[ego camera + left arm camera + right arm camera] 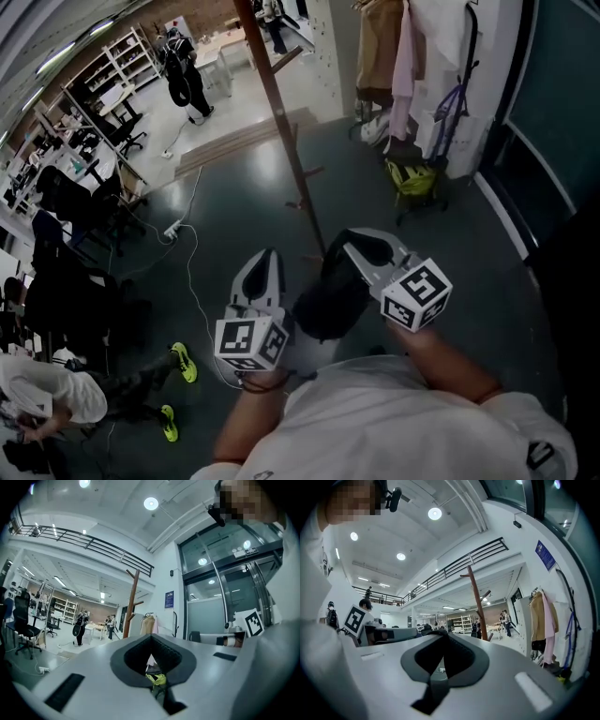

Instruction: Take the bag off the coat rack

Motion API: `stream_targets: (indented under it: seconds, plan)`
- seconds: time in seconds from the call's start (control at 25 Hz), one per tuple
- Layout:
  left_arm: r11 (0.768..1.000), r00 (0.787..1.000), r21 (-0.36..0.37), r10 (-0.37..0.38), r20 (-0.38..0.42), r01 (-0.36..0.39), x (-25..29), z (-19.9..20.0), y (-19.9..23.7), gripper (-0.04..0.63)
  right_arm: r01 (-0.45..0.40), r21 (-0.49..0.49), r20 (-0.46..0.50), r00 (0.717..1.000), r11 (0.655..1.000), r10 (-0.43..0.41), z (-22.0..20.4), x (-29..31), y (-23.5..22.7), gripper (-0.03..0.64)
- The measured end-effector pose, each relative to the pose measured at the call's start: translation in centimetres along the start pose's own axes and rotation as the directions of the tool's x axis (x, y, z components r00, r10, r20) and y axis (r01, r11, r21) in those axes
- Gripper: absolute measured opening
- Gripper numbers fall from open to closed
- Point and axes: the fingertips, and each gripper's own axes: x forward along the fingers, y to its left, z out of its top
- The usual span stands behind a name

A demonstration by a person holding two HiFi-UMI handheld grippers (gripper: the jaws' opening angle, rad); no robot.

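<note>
Item 1, left gripper: mine, clenched, pads meeting with nothing between them.

Item 2, bag: a black, soft, shapeless bulk; no strap or other detail can be made out. It sits at the lower end of the brown wooden coat rack, hiding the pole's foot. I cannot tell whether it hangs from a peg or rests on the floor. It lies between my two grippers, just beside each.

Item 3, right gripper: likewise closed and empty, close against the bag's upper end.
</note>
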Motion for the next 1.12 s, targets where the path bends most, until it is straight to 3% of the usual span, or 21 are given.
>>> stream_targets:
  seconds: [0.64,0.92,1.12]
  plan:
    - [0.997,0.997,0.005,-0.074,0.025,0.074,-5.5,-3.3,3.4,0.006,0.054,0.008,-0.020,0.998,0.998,-0.054,-6.4,2.1,6.2,0.021]
    - [1.000,1.000,-0.008,-0.007,0.007,0.008,-6.7,-5.5,4.8,0.006,0.089,0.027,-0.039,0.995,0.996,-0.088,-9.4,2.4,7.1,0.021]
    - [1.000,1.000,-0.021,-0.001,0.000,0.001,-6.8,-6.4,4.9,0.006,0.105,0.010,-0.044,0.994,0.994,-0.105,-9.8,2.1,7.2,0.021]
